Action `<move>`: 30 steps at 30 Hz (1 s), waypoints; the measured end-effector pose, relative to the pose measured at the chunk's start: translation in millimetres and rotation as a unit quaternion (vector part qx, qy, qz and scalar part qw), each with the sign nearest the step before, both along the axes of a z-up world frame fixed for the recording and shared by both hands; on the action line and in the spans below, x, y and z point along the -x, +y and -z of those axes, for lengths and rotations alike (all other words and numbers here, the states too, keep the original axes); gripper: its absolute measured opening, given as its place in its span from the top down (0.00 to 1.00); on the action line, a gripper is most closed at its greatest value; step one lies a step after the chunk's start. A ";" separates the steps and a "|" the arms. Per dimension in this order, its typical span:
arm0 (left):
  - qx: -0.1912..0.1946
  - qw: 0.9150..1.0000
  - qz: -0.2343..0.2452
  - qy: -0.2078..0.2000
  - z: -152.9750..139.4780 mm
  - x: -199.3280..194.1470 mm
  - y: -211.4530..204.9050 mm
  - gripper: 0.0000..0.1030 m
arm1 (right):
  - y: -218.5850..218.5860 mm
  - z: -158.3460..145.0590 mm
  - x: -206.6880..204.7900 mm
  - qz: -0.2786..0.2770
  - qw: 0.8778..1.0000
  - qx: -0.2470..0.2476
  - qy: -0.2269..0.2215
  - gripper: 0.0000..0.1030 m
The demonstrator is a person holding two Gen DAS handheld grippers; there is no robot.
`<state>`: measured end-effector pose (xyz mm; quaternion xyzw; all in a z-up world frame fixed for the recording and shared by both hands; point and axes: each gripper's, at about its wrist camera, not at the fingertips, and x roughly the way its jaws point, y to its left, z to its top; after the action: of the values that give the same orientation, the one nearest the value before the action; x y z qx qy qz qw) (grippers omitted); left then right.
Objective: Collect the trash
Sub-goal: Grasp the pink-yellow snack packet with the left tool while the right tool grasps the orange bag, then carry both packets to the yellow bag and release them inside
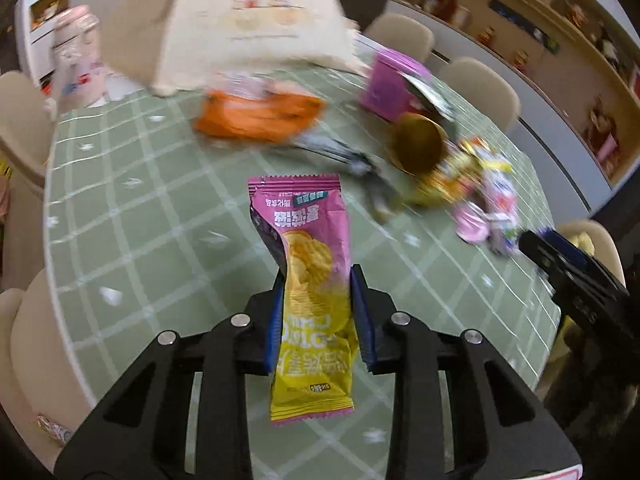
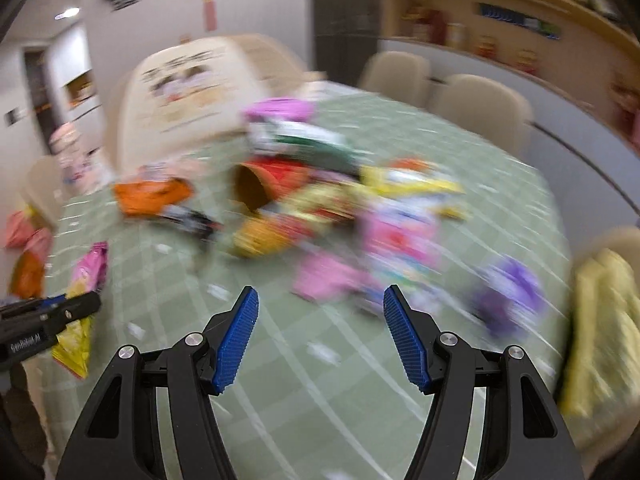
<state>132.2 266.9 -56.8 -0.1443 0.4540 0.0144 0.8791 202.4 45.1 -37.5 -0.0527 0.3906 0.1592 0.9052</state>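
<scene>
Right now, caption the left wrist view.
Left gripper pinching a pink-and-yellow chip packet above a cluttered green table.

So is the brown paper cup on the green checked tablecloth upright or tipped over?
Tipped over: the brown paper cup lies on its side, its round mouth facing the left wrist camera.

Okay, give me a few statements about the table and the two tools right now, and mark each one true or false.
1. The left tool is closed on a pink and yellow snack packet. True.
2. The right tool is gripping a purple wrapper. False: its jaws stand wide apart with nothing between them; the purple wrapper lies on the table ahead of it.
3. The tablecloth is green with a white grid. True.
4. The table holds only one piece of trash. False: a whole pile of wrappers lies on it, plus an orange packet.
5. The cream bag with a cartoon face stands at the table's far side. True.
</scene>
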 end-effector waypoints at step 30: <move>0.046 0.995 -0.087 -0.017 4.1 26.3 93.1 0.69 | 134.4 -12.1 -99.8 -0.064 0.996 0.056 0.038 0.85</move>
<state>105.9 360.0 -60.9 -0.2235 0.4254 0.0672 0.8744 302.1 179.5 -25.3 -0.1220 0.4288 0.1967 0.8732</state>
